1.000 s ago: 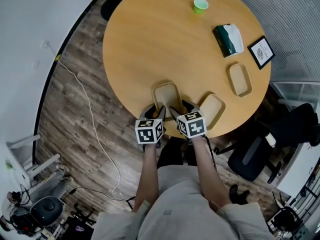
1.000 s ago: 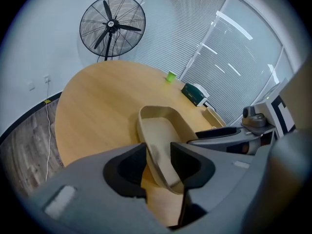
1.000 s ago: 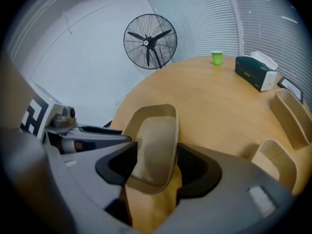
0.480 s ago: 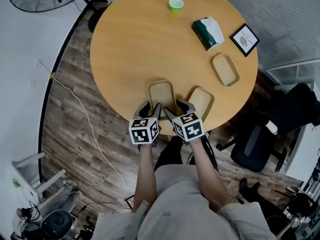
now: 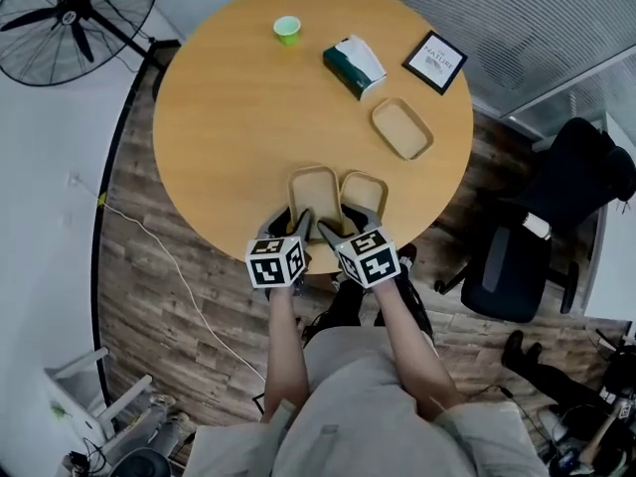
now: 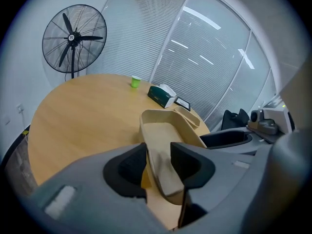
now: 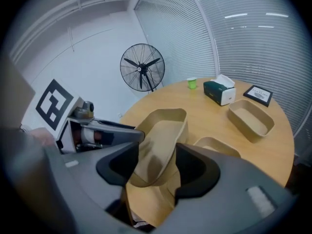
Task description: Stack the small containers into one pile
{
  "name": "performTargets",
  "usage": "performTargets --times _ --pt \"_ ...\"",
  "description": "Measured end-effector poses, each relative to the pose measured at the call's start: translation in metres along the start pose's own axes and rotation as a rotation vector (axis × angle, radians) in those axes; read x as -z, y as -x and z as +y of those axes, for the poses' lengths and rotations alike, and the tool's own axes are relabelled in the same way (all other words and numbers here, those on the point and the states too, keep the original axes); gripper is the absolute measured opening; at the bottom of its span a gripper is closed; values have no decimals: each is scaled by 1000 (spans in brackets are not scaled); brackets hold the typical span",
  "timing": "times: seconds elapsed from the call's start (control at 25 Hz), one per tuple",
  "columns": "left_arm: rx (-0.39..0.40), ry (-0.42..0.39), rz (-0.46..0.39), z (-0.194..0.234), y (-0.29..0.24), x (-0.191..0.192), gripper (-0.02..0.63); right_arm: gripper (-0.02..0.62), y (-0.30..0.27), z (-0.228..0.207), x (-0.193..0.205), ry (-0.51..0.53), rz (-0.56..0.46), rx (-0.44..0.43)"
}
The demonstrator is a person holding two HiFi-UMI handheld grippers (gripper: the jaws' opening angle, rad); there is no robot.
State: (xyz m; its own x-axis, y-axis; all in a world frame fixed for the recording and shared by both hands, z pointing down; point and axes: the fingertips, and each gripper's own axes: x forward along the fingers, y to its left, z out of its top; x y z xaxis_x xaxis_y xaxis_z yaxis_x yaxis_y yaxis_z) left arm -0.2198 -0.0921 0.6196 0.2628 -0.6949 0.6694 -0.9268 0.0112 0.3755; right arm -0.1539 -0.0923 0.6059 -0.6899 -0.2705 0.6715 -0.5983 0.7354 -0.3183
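Note:
Three tan containers lie on the round wooden table (image 5: 229, 117). The near left container (image 5: 314, 193) sits at the front edge, touching or almost touching a second container (image 5: 364, 196) on its right. A third container (image 5: 401, 127) lies farther back right. My left gripper (image 5: 298, 225) is shut on the near rim of the near left container (image 6: 163, 130). My right gripper (image 5: 334, 229) looks shut on that same container (image 7: 163, 130), which tilts upward, with the second container (image 7: 217, 145) low beside it.
A green cup (image 5: 287, 30), a tissue box (image 5: 354, 66) and a framed card (image 5: 434, 62) stand at the table's far side. A floor fan (image 5: 75, 13) is at the back left and a black office chair (image 5: 527, 256) at the right.
The gap between the two near containers has closed; they now lie side by side. Both grippers stay at the near rim of the left one. My view has shifted.

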Motion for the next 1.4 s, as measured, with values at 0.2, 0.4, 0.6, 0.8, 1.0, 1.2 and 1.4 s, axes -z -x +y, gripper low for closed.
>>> performTargets --times 0.2,0.4,0.6,0.8,1.0,1.2,1.4 --pt "67 -57 25 -32 -19 -9 160 236 25 -22 6 -33 -23 30" --pt "137 -148 72 -64 -42 -7 160 236 45 -47 19 -100 -50 86" --pt "162 -202 99 -82 -57 0 158 235 56 -62 31 -126 -57 105" --pt "173 -246 121 -87 -67 8 158 235 57 -68 41 -145 -64 110" --pt "165 -281 138 -89 -72 17 156 235 55 -73 49 -159 -70 114" --pt "166 -304 147 -90 -76 19 156 235 54 -77 51 -165 -76 124" --pt "174 -323 160 -90 -81 22 156 235 51 -75 56 -183 -63 111"
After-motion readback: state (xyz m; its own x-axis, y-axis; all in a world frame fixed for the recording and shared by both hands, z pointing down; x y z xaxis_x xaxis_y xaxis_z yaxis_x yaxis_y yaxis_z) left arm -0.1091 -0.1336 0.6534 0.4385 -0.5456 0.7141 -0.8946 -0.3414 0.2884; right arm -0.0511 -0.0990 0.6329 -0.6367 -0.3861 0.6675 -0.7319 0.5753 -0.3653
